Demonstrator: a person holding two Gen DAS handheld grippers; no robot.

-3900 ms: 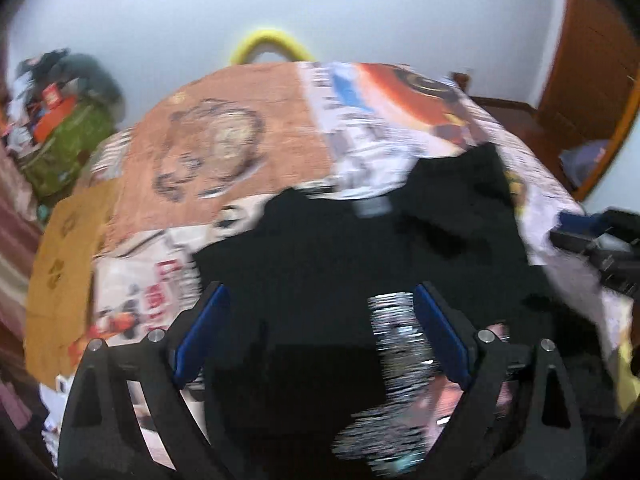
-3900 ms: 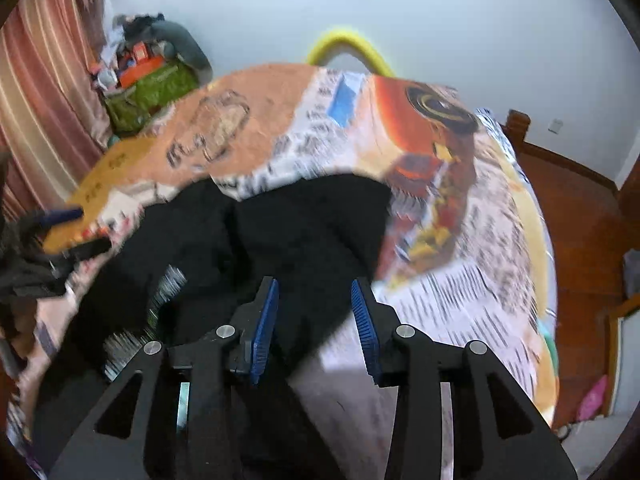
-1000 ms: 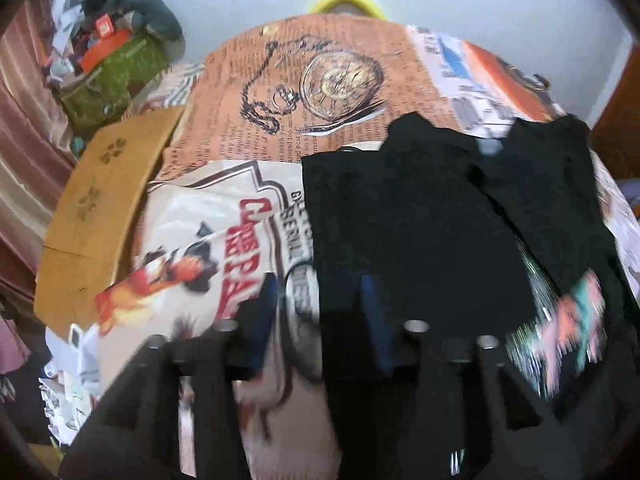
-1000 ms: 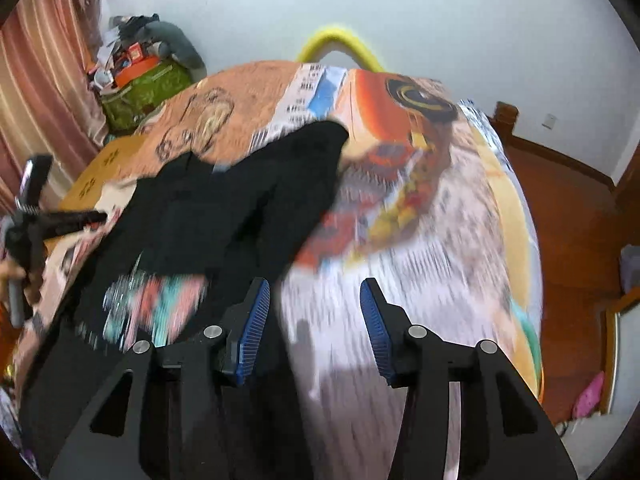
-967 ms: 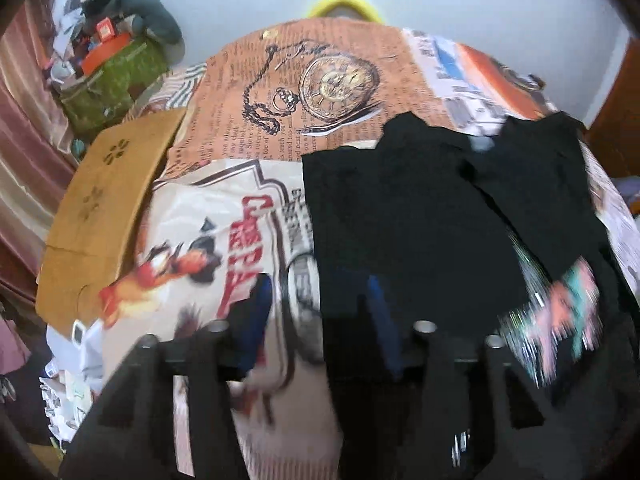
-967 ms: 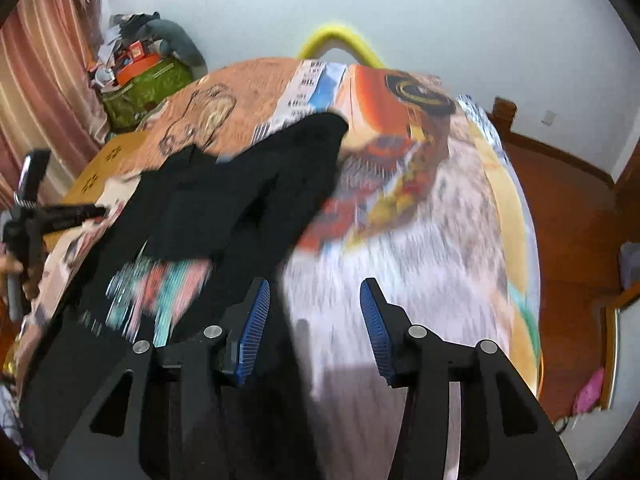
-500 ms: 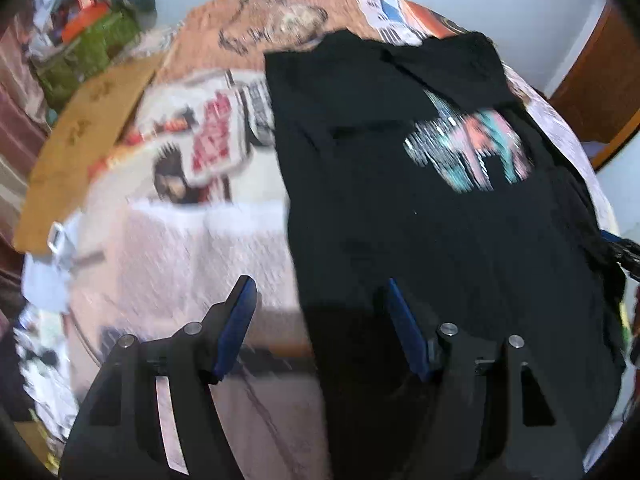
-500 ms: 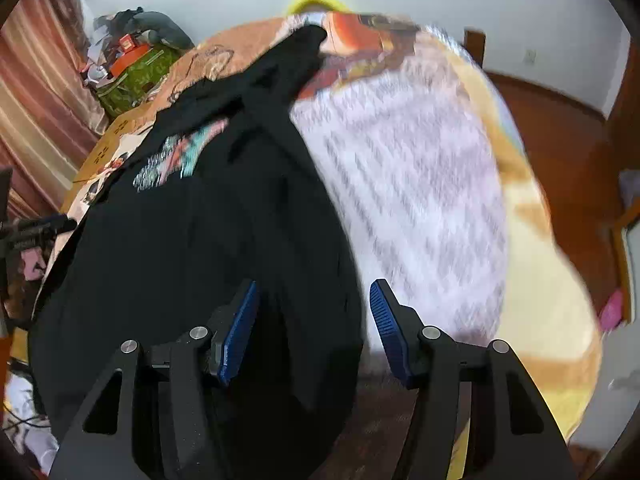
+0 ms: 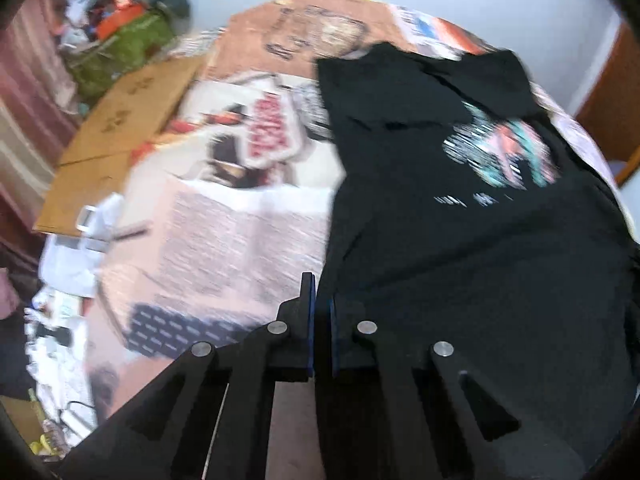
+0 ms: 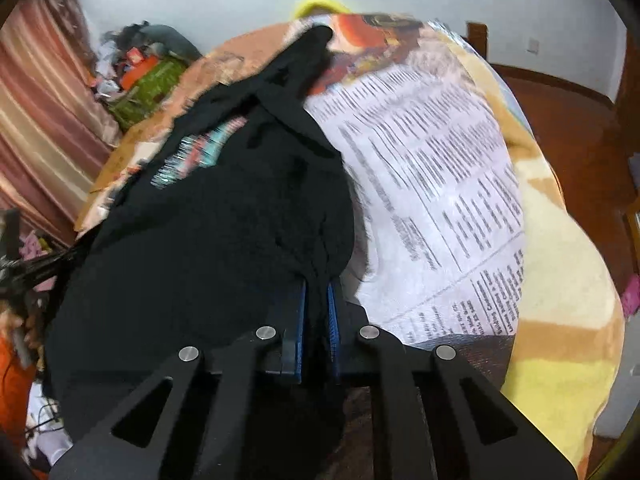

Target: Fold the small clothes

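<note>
On the printed bedspread [image 9: 240,236] lay a black shirt [image 9: 460,240], its near hem pinched at one corner by the left gripper [image 9: 320,312] and, closing, at the other by the right gripper [image 10: 318,304], thin holds likely to slip if tugged unevenly.

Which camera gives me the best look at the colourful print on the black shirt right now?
The left wrist view. There the print faces the camera on the spread-out black shirt, nearly all of it visible, though blurred. The right wrist view catches the print only at a slant, foreshortened, with a fold hiding its far end.
</note>
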